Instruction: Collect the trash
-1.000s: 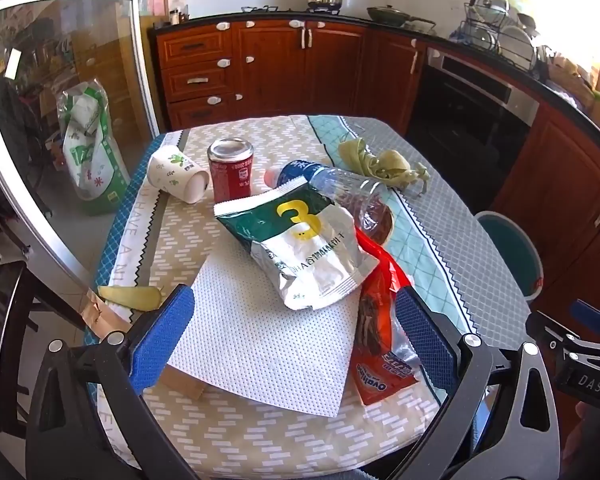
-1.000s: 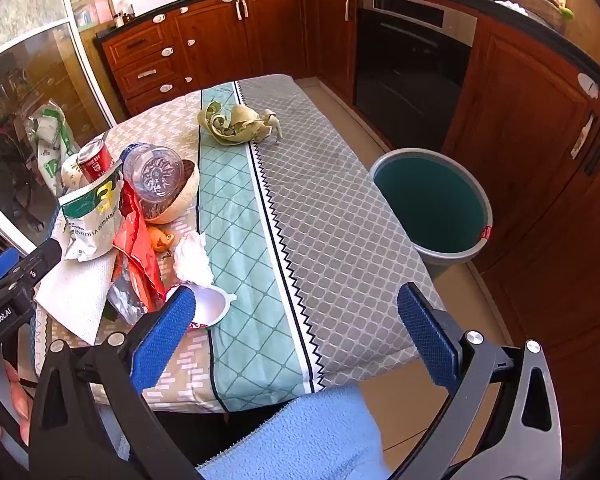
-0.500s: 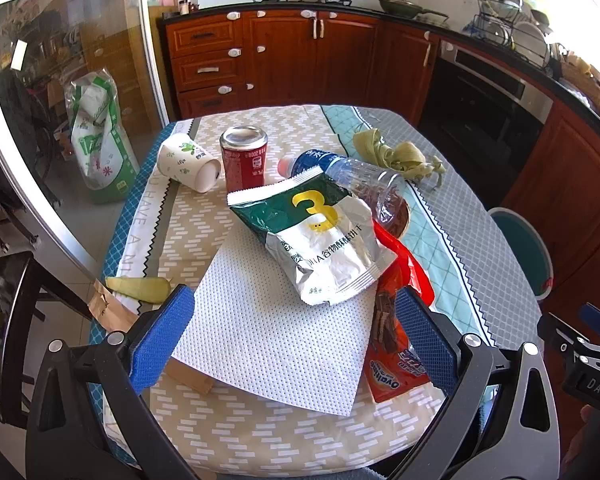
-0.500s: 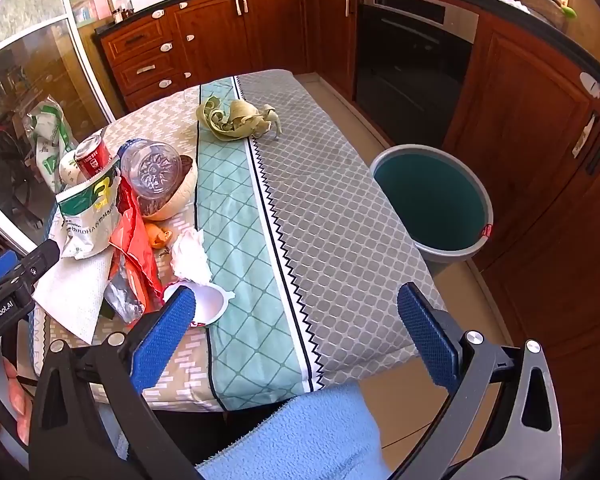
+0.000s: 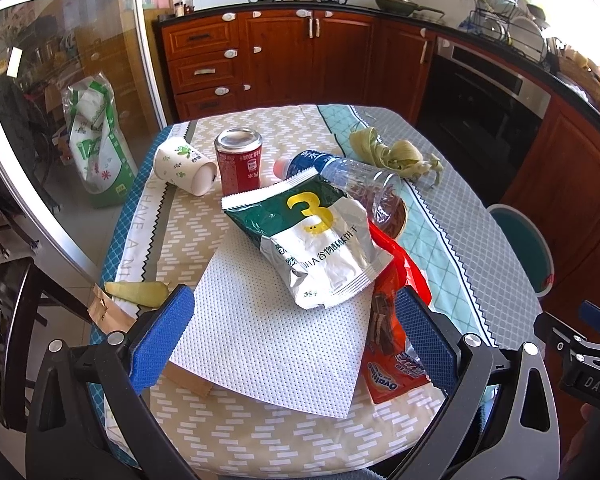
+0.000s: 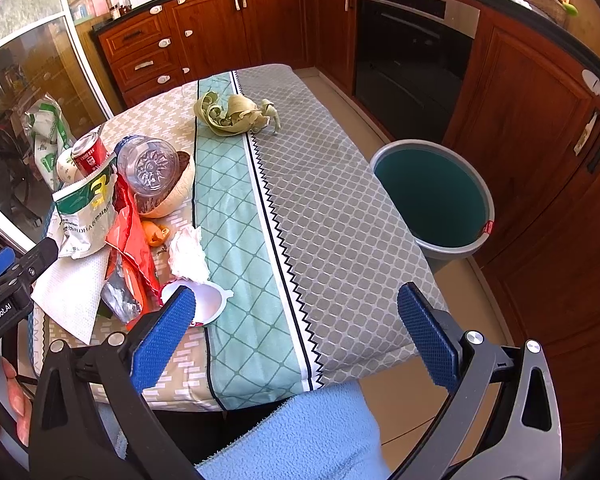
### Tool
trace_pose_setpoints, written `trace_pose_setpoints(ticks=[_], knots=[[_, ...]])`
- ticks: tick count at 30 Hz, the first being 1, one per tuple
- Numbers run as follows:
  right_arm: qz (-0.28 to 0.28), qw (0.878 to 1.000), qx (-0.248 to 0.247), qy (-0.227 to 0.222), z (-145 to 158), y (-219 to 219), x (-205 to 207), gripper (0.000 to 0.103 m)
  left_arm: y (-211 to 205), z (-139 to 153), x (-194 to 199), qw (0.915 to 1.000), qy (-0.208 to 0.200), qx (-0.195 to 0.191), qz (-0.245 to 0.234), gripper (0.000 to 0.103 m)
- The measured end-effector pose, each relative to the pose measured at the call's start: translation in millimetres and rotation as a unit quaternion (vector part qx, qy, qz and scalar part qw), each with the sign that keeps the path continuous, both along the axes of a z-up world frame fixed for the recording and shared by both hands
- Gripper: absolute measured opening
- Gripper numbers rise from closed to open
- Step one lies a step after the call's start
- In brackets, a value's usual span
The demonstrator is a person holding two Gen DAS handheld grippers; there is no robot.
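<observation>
Left gripper (image 5: 294, 338) spread wide, empty, at bottom of frame above white paper towel (image 5: 268, 332), silver snack bag (image 5: 320, 240) at centre, right gripper (image 6: 296, 336) spread wide, empty, over tablecloth edge, green bin (image 6: 434, 196) at right of frame on floor.

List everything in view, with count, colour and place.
Table: 1, patterned cloth, centre.
Bin: 1, grey, teal inside, floor right of table.
Can: 1, red, upright, far left of pile.
Cup: 1, white with green print, on its side left of can.
Bottle: 1, clear, blue label, lying on pile.
Foil bag: 1, green and silver, atop pile.
Wrapper: 1, red-orange, under foil bag.
Paper towel: 1, white, near edge.
Husks: 1 heap, pale green, far end.
Tissue: 1, white, crumpled, beside wrapper.
Peel: 1, orange, beside tissue.
Sack: 1, green-white, behind glass.
Left gripper: blue jaws open, over towel.
Right gripper: blue jaws open, near table edge.
Sleeve: 1, light blue, bottom.
</observation>
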State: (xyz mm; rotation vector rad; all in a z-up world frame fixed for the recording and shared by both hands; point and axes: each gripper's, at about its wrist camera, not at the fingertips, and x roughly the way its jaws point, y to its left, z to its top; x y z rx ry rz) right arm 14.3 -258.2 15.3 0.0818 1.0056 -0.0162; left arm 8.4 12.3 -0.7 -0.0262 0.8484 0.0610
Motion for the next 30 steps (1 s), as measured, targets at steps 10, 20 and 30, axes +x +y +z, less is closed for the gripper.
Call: trace_pose_setpoints(ticks=[10, 20, 30], knots=[[0.000, 1.000, 0.000, 0.000, -0.2, 1.0, 0.7, 0.097, -0.5, -0.1, 0.6, 1.0000, 0.000, 0.000, -0.001, 0.100], [0.003, 1.000, -0.001, 0.003, -1.2, 3.1, 1.7, 0.097, -1.4, -0.2, 1.6, 1.0000, 0.003, 0.000, -0.001, 0.100], [0.002, 1.000, -0.001, 0.006, -1.7, 2.7, 2.0, 0.097, -2.0, 0.7, 2.8, 1.0000, 0.002, 0.000, -0.001, 0.100]])
